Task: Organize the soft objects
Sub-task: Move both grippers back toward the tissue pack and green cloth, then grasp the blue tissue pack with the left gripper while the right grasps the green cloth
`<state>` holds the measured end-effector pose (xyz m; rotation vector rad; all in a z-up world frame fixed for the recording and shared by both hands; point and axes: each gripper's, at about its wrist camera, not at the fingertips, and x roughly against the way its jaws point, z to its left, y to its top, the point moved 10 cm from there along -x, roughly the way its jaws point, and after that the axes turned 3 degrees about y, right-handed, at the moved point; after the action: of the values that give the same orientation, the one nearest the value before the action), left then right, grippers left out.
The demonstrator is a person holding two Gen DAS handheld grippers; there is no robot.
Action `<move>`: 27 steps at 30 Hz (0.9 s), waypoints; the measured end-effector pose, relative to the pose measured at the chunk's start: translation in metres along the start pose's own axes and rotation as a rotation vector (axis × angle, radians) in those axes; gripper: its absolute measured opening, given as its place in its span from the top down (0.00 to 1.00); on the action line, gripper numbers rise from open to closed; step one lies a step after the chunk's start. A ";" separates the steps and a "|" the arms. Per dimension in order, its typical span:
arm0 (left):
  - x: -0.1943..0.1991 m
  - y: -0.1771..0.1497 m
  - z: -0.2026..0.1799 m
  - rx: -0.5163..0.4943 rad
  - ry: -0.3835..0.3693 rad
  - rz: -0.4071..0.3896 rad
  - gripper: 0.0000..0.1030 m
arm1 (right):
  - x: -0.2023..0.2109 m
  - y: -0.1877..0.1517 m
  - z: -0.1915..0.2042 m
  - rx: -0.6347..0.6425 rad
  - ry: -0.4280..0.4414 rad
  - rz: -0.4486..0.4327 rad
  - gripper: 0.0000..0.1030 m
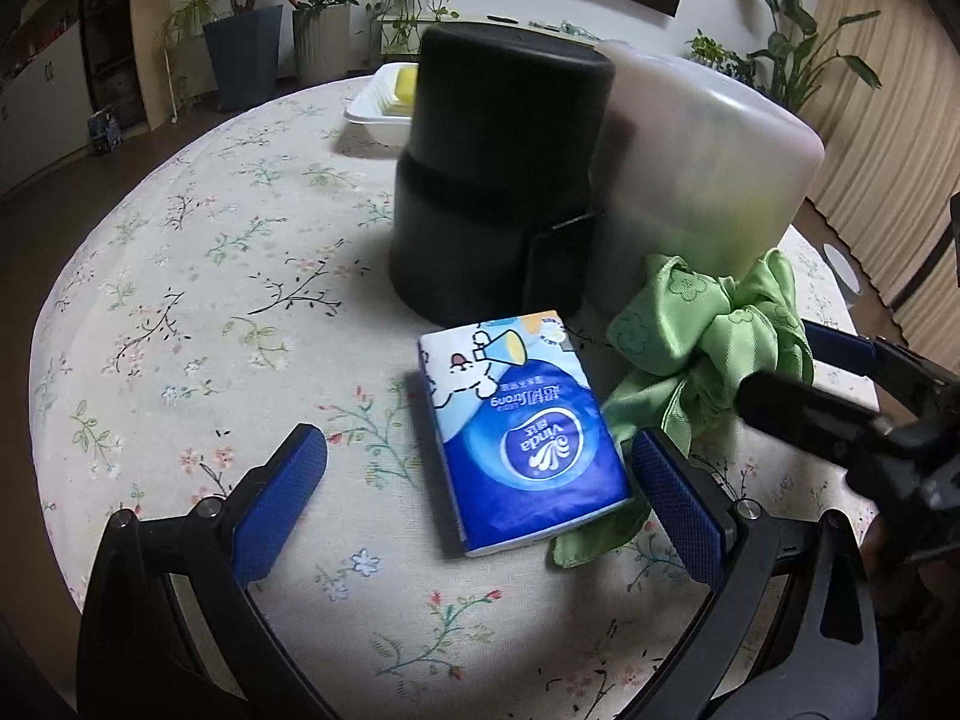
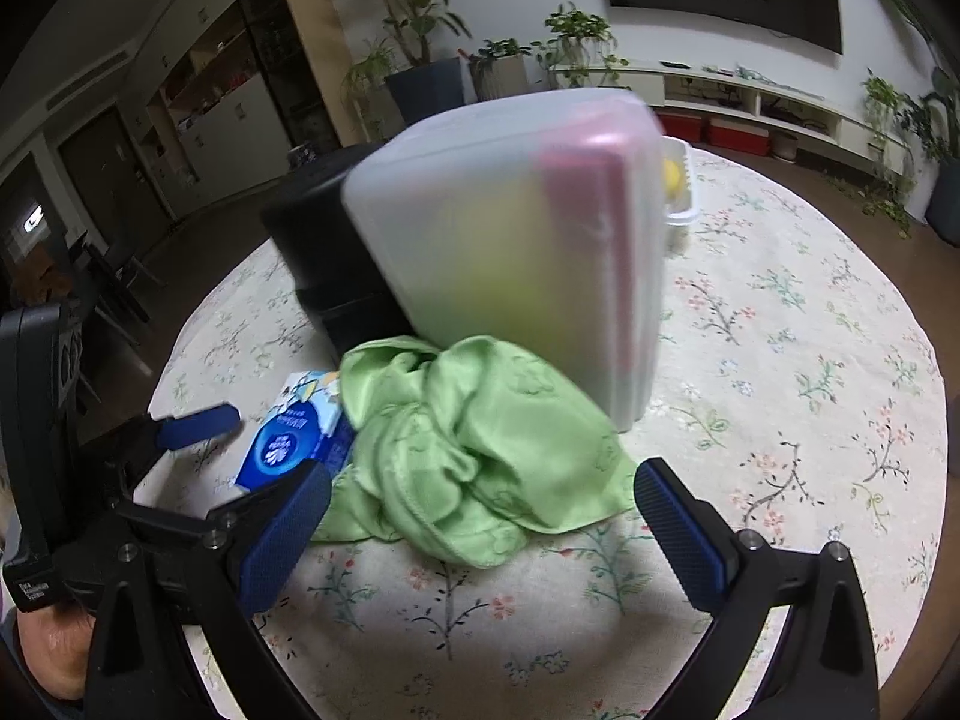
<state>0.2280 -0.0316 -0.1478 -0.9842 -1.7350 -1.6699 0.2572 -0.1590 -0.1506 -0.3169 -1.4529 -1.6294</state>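
Left wrist view. Table (image 1: 180, 228) under a flowered cloth. Landmark: black bin (image 1: 498, 174), standing upside down at mid-table. Just beside it on the right, touching, a frosted plastic box (image 1: 708, 162), blurred. Behind the black bin, a white tray (image 1: 375, 111) with something yellow in it; what it is cannot be told. Potted plants (image 1: 246, 30) stand along the far wall. Tissue pack (image 1: 522, 426), blue and white with a cartoon print, lies flat in front of the black bin, apart from it. Green cloth (image 1: 708, 330), crumpled, lies right of the pack; one corner runs under the pack's near right edge. Left gripper (image 1: 474, 480) spread wide, holding nothing; pack lies between its blue pads (image 1: 282, 498), touching neither as far as can be seen. Right gripper (image 1: 840, 384) reaches in from the right edge at the cloth; its spread cannot be told from this view.

Right wrist view. Frosted box (image 2: 498, 252) stands on end in front of the black bin (image 2: 312, 246), hiding most of it; pink and yellow-green show faintly through its wall. Green cloth (image 2: 474, 450) is heaped at the box's foot, touching it. Tissue pack (image 2: 294, 444) lies left of the cloth. Right gripper (image 2: 480, 534) spread wide, empty, cloth between its pads. Left gripper (image 2: 198, 426) enters from the left beside the pack.
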 end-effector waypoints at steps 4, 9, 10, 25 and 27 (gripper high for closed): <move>-0.011 0.001 0.002 0.006 0.021 0.035 0.00 | -0.004 0.000 -0.003 0.000 0.001 0.012 0.00; -0.015 0.004 0.009 0.008 0.059 0.047 0.00 | -0.011 0.001 0.004 0.032 0.001 0.021 0.00; -0.015 0.004 0.010 0.008 0.064 0.047 0.00 | -0.014 0.001 0.005 0.039 -0.001 0.024 0.00; -0.011 0.004 0.032 0.013 0.156 0.024 0.44 | -0.036 -0.012 0.005 0.043 -0.049 0.090 0.40; -0.010 0.004 0.036 0.023 0.147 0.020 0.51 | -0.034 -0.015 0.009 0.039 -0.035 0.090 0.52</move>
<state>0.2411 0.0023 -0.1561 -0.8428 -1.6394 -1.6622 0.2621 -0.1370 -0.1816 -0.3855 -1.4735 -1.5287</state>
